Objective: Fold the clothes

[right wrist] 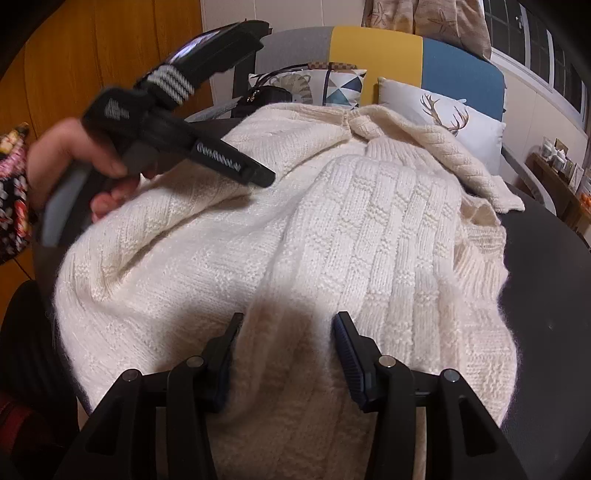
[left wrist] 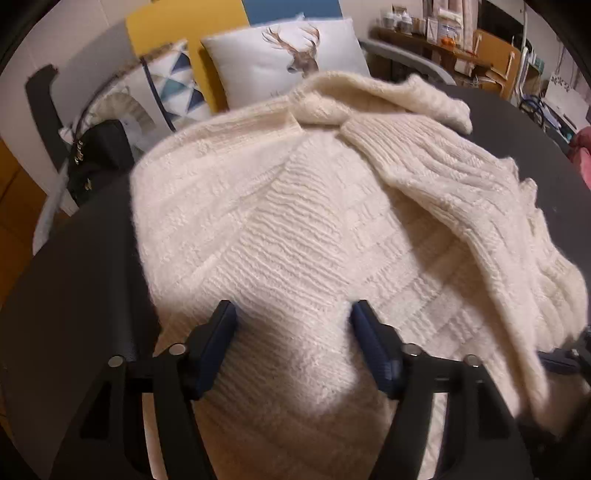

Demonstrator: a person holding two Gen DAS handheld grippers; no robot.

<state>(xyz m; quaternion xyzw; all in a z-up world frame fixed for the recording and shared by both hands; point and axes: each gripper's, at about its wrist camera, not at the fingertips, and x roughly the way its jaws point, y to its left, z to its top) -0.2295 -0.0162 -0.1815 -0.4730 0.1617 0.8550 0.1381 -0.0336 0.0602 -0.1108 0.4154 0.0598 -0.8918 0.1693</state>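
Note:
A cream knitted sweater point(left wrist: 314, 229) lies spread on a round dark table point(left wrist: 74, 277), with a sleeve folded across its right side. It also fills the right wrist view point(right wrist: 332, 240). My left gripper point(left wrist: 293, 314) is open, its fingers wide apart just above the near hem of the sweater. My right gripper point(right wrist: 288, 325) is open too, hovering over the near part of the sweater. The left gripper shows in the right wrist view point(right wrist: 255, 177), held by a hand over the sweater's left side. Neither gripper holds cloth.
A sofa with a deer cushion point(left wrist: 288, 59) and a triangle-patterned cushion point(left wrist: 177, 85) stands behind the table. A black handbag point(left wrist: 99, 158) sits at its left. Shelves with small items point(left wrist: 443, 33) are at the back right. Bare table top point(right wrist: 546, 295) shows right of the sweater.

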